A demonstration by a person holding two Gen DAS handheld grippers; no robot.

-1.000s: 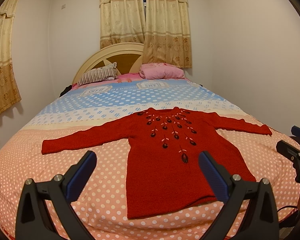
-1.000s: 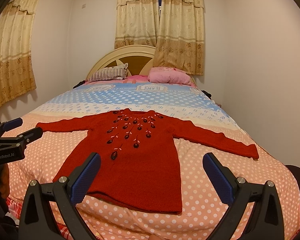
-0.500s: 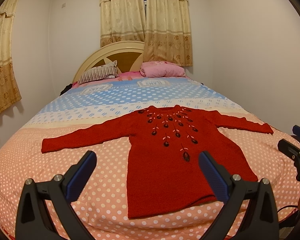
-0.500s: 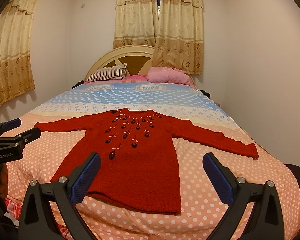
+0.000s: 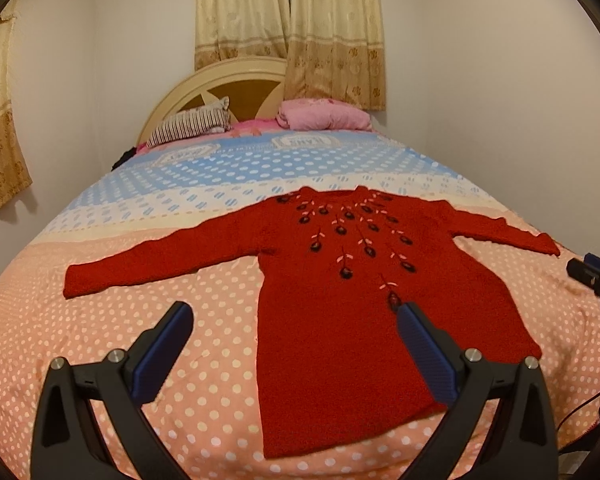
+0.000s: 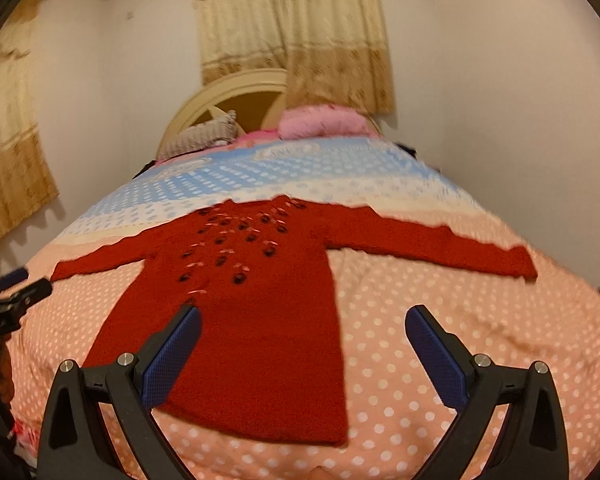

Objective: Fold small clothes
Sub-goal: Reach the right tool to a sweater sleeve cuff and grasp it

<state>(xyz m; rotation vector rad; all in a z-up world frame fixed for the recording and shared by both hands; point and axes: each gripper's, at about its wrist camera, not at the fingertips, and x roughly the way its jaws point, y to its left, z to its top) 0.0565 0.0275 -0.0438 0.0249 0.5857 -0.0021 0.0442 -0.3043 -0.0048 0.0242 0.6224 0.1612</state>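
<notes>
The sweater (image 5: 340,300) is spread flat on the bed (image 5: 100,320), hem nearest both wide-open, empty grippers, the left gripper (image 5: 296,344) and the right gripper (image 6: 304,344).

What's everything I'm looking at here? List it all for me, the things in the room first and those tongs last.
Sweater: one, red with dark flower embroidery, spread flat on the bed, sleeves out.
Bedspread: one, pink with white dots near us, blue dotted band further up.
Striped pillow: one, dark and white stripes, at the headboard, left.
Pink pillow: one, pink, at the headboard, right.
Headboard: one, cream with brown panels, arched.
Curtains: beige and gold, behind the headboard; more on the left wall.
Left tongs: one, black with blue pads, open, above the sweater's lower left edge.
Right tongs: one, same colours, open, above the sweater's lower right edge.
</notes>
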